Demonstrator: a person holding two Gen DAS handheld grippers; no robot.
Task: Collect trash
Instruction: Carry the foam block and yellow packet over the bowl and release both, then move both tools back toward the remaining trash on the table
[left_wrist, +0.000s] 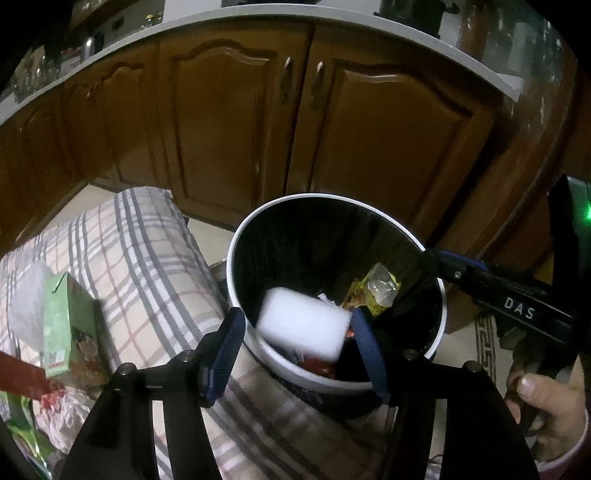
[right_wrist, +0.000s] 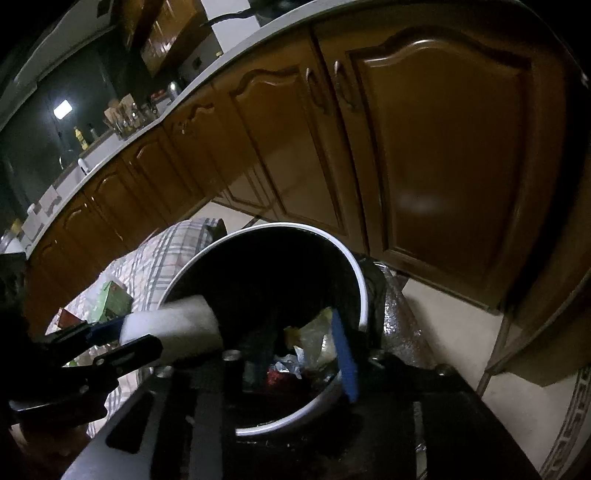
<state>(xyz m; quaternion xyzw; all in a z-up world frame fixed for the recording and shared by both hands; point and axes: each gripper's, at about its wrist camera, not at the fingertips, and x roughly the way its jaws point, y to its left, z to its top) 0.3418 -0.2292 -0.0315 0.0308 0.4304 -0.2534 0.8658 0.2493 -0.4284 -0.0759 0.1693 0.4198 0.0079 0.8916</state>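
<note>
A black trash bin with a white rim stands beside a plaid-covered surface and holds wrappers, among them a yellow packet. My left gripper is open over the bin's near edge. A blurred white foam block sits between its blue fingers, loose and over the bin mouth. The bin also fills the right wrist view, where the foam block shows at the left gripper's tip. My right gripper is open over the bin; its right finger is inside the rim.
A green carton, red and white wrappers lie on the plaid cloth at the left. Brown kitchen cabinets stand close behind the bin. A patterned rug edge lies on the tiled floor at the right.
</note>
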